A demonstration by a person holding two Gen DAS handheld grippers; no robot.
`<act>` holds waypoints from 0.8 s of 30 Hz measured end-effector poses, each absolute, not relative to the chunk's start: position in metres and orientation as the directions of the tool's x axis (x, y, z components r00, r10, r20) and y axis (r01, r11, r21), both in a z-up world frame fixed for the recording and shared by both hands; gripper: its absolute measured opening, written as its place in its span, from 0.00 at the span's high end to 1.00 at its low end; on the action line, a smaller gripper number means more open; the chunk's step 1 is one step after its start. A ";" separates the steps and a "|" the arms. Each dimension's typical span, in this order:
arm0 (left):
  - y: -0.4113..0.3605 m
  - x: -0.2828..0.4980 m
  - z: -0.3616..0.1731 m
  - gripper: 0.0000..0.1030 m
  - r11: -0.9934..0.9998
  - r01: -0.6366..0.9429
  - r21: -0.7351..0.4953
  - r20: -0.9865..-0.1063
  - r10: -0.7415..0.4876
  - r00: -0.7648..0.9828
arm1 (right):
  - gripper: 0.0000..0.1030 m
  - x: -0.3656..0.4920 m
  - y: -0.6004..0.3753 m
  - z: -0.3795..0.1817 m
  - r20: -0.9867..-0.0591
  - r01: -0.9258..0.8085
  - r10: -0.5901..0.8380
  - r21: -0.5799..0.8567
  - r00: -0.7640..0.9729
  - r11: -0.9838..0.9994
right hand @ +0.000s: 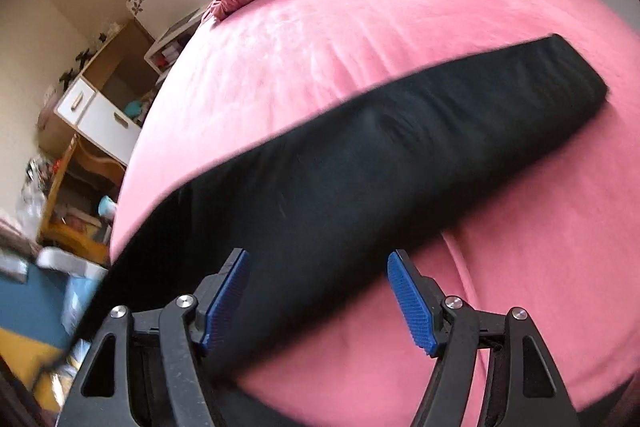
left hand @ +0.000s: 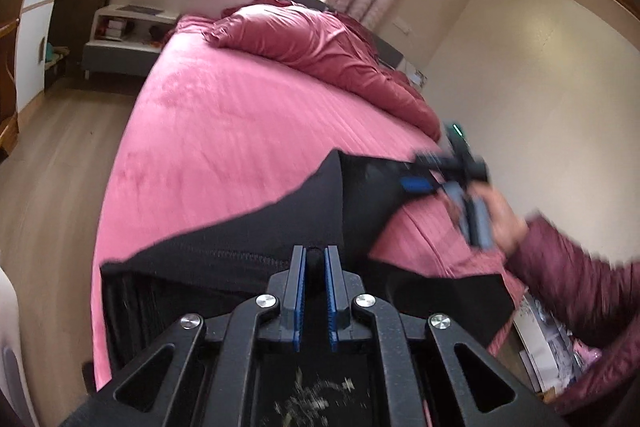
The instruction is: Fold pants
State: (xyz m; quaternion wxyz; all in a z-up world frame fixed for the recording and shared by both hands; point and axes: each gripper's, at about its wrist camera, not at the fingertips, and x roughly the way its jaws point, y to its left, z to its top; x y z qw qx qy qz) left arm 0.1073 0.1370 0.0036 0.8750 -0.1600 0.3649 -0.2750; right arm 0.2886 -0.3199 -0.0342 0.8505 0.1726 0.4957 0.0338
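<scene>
Blue-padded left gripper [left hand: 316,259] was pinched shut on my black stretch-fabric pants [left hand: 248,239]; these lay across the pink bed sheet [left hand: 208,131] toward two o'clock. My right gripper [right hand: 320,291] hovered wide open, empty. Judged best: grasp level, keep edges aligned.

Right gripper [left hand: 460,183] motion-blurred, jaws perhaps open.

Both tongs have black frames with cut-out windows, round silver screws at the joints and ribbed blue pads: left tongs [left hand: 316,259], right tongs [right hand: 318,263]. The right hand [left hand: 505,223] shows bare skin below a quilted maroon sleeve [left hand: 576,279].
</scene>
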 end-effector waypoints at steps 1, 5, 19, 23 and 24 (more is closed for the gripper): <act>0.135 0.102 0.003 0.92 0.801 0.370 -0.471 -0.557 -0.595 0.579 | 0.31 0.299 -0.318 -0.033 -0.832 0.123 0.226 0.330 0.506 0.936; 0.133 0.088 -0.003 0.92 0.785 0.383 -0.486 -0.558 -0.616 0.555 | 0.32 0.351 -0.309 -0.036 -0.838 0.165 0.242 0.362 0.488 0.918; 0.133 0.072 -0.003 0.92 0.770 0.383 -0.511 -0.573 -0.637 0.515 | 0.84 0.426 -0.304 -0.071 -0.948 0.278 0.025 0.118 0.318 0.953; 0.149 0.094 0.005 0.92 0.803 0.302 -0.513 -0.570 -0.582 0.579 | 0.92 0.403 -0.322 -0.048 -0.914 0.253 0.084 0.198 0.398 0.947; 0.155 0.100 0.008 0.92 0.805 0.281 -0.523 -0.559 -0.573 0.600 | 0.92 0.393 -0.327 -0.038 -0.897 0.242 0.102 0.223 0.431 0.944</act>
